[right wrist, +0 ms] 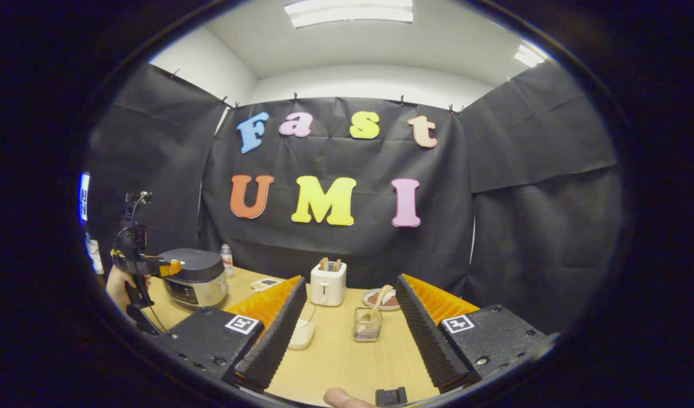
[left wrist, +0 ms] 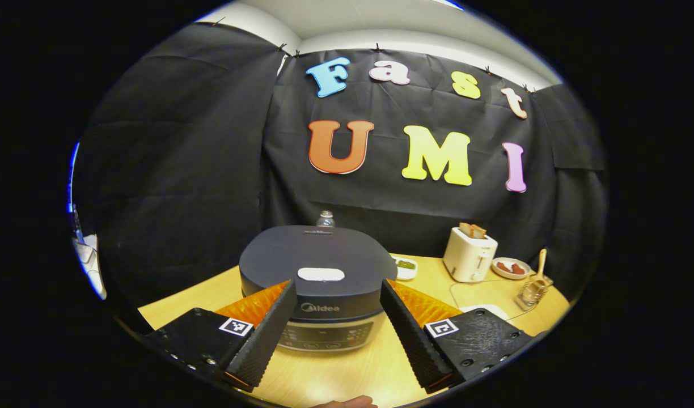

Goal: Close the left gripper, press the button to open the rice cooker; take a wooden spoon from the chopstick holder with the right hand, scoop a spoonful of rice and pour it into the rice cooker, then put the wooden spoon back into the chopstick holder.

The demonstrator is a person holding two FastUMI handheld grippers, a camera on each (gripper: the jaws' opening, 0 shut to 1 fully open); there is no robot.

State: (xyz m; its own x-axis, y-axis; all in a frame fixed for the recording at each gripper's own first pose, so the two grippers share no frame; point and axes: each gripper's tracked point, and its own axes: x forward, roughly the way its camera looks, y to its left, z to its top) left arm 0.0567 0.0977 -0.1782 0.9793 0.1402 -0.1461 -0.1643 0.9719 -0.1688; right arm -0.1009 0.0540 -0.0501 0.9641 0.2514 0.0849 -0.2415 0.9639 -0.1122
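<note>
Step one pending: left tongs [left wrist: 337,317] spread before cooker [left wrist: 318,272], lid down. Right tongs [right wrist: 347,323] spread. Next: press left tongs together, push button [left wrist: 321,274].

Left gripper [left wrist: 338,286] with two long ridged fingers [left wrist: 267,334], flat black blocks with small screws, a square black-and-white tag [left wrist: 236,326] on each block, right gripper [right wrist: 350,286] built just the same, thin black cable by the rice cooker [right wrist: 195,277]
</note>
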